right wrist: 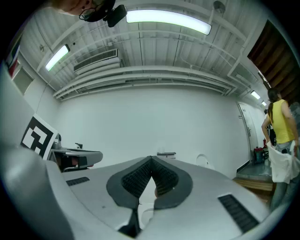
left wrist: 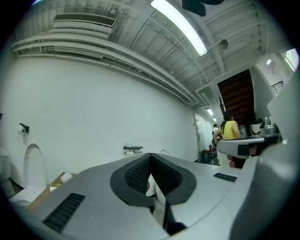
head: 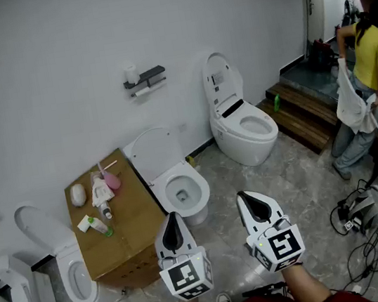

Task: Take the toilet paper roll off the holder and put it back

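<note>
The dark grey toilet paper holder [head: 151,76] is fixed to the white wall, far ahead of both grippers. A white roll [head: 132,74] stands on its shelf, and something white hangs under it. The holder shows small in the left gripper view [left wrist: 133,149] and in the right gripper view [right wrist: 166,153]. My left gripper [head: 174,220] and right gripper [head: 252,200] are held side by side low in the head view, pointing level at the wall. Both have their tips together and nothing between them, as the left gripper [left wrist: 150,154] and the right gripper [right wrist: 151,158] show in their own views.
Several toilets line the wall, one [head: 180,187] right ahead and another [head: 245,123] to its right. A cardboard box [head: 126,224] with small bottles stands on the left. Wooden steps [head: 304,114], a person in yellow [head: 363,62] and floor cables [head: 363,215] are on the right.
</note>
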`<state>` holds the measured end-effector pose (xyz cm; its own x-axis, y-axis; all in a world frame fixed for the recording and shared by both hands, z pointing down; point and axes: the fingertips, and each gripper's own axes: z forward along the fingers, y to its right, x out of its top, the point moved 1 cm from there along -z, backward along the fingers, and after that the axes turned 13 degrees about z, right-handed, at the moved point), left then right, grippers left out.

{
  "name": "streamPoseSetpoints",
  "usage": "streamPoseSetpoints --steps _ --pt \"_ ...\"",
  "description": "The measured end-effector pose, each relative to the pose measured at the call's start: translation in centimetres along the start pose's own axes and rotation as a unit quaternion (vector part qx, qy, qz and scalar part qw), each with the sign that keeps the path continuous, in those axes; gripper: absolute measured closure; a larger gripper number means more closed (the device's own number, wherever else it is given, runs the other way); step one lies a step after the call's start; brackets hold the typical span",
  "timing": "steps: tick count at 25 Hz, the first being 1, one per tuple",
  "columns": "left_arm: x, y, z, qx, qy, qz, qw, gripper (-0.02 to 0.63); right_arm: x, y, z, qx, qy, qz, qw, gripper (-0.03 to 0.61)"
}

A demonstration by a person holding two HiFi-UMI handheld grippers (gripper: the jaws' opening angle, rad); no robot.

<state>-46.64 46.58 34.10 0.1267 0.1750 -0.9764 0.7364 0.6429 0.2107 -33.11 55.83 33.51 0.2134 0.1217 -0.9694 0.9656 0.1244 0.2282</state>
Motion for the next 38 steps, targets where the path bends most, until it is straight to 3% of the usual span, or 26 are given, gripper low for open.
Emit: streamPoseSetpoints --steps 14,30,38 --pt "0.5 2.0 1.4 -0.016 0.011 0.002 0.9998 0.598 0.2 1.7 0.4 -0.028 0.009 -0.019 0.999 0.568" --pt "1.2 17.6 4.1 -0.100 0.018 -0.008 0.9948 0.598 1.6 14.7 -8.0 -0.121 0.025 -0.011 0.992 0.568" --pt "-0.8 17.5 7.6 -0.100 0.001 -0.007 0.9950 0.598 0.0 16.3 -4.5 -0.113 0.007 -0.011 0.994 0.568"
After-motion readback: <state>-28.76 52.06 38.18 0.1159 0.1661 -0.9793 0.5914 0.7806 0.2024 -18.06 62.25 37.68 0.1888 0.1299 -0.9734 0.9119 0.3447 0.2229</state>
